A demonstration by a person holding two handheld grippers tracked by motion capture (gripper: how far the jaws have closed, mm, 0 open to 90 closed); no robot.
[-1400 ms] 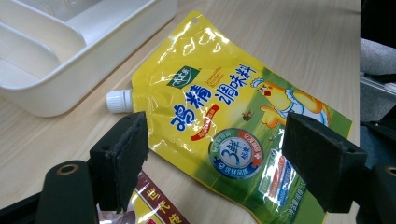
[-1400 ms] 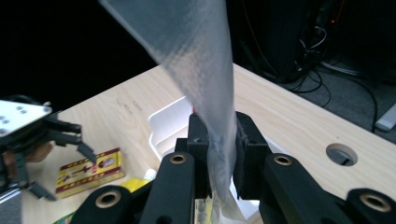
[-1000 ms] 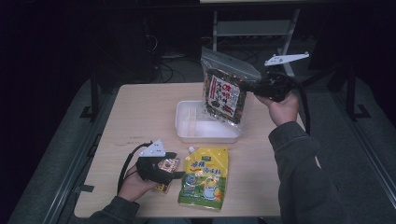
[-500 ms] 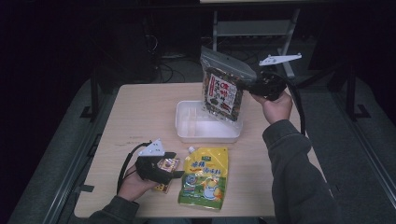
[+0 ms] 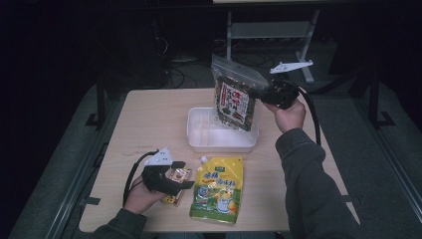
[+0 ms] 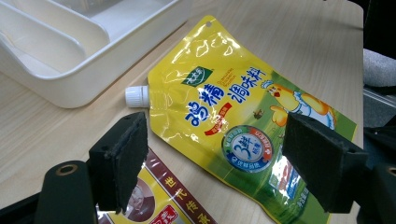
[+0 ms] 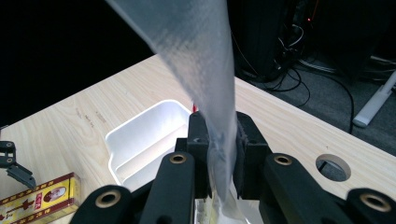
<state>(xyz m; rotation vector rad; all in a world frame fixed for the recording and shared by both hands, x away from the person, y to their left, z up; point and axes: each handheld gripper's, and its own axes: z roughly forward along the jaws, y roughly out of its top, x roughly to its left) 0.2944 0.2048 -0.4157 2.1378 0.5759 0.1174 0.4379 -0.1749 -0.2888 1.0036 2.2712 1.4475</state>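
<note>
Right tool (image 5: pixel 260 92) clamped on clear snack bag (image 5: pixel 235 97), hanging above white tray (image 5: pixel 199 135). Left tool (image 5: pixel 185 175) wide open over yellow pouch (image 5: pixel 219 191) on desk (image 5: pixel 144 119).

Tray (image 5: pixel 199 142) mid-table (image 5: pixel 149 114), snack bag (image 5: pixel 234 99) hanging over its right part, spouted pouch (image 5: pixel 217 189) in front of tray, small box (image 5: pixel 176 180) just left of pouch, near front edge.
</note>
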